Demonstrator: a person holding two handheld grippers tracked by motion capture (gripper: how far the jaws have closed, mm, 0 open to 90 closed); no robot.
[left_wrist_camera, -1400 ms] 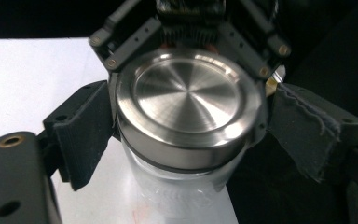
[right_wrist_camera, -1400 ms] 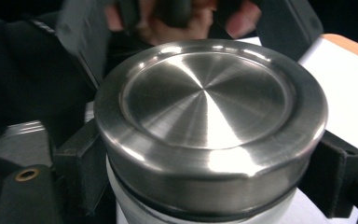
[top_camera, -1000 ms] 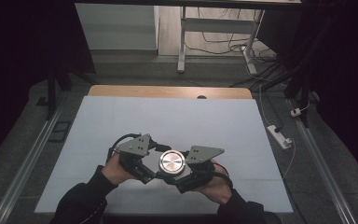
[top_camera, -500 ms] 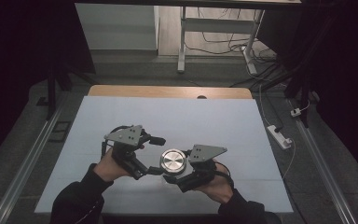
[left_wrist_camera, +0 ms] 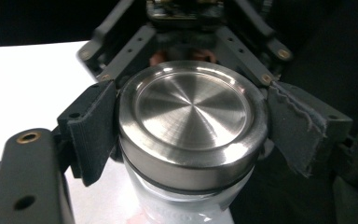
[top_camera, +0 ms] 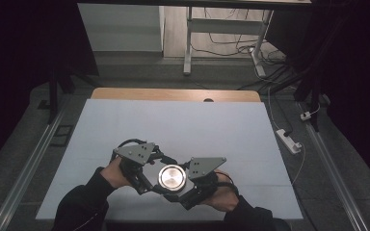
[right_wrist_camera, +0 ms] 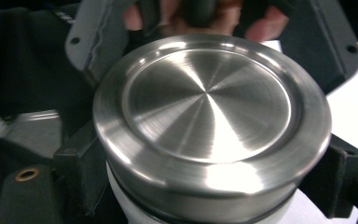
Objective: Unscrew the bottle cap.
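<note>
While the right claw (top_camera: 176, 188) grips the jar's frosted body (right_wrist_camera: 121, 205) low on the table (top_camera: 231, 130), the left claw (top_camera: 160, 169), which had sprung apart half a second ago, has just been closing and now clamps the steel lid (top_camera: 172, 176) again: likely a re-grip between unscrewing turns. No brand, label or writing can be read on lid or jar.

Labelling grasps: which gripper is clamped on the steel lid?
The left gripper: its jaws just closed, pads pressing the lid at its rim. The right gripper grips lower, on the jar body under it.
</note>
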